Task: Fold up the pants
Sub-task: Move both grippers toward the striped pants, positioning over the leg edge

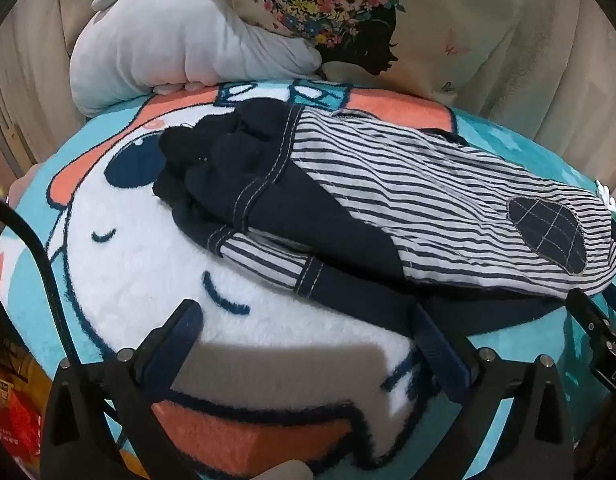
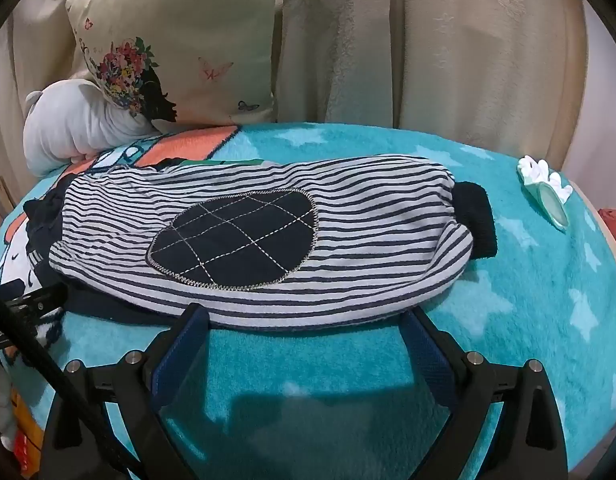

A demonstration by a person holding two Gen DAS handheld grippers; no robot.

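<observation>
Small striped navy-and-white pants [image 1: 408, 196] lie on the teal cartoon blanket [image 1: 120, 264], folded lengthwise with one leg on the other. A navy quilted knee patch [image 2: 232, 240] faces up, the navy waistband [image 1: 212, 164] is at the left and a navy cuff [image 2: 476, 220] at the right. My left gripper [image 1: 304, 316] is open and empty, just in front of the pants' near edge by the waist end. My right gripper [image 2: 304, 320] is open and empty, its fingertips [image 2: 196, 316] at the near edge of the leg. The right gripper also shows at the right of the left wrist view [image 1: 600, 332].
A grey plush toy [image 1: 176, 48] and a cream floral pillow [image 1: 348, 16] lie at the back of the blanket against beige curtains [image 2: 448, 40]. A small mint and white item [image 2: 546, 188] lies at the far right. The blanket [image 2: 528, 300] drops off at the right edge.
</observation>
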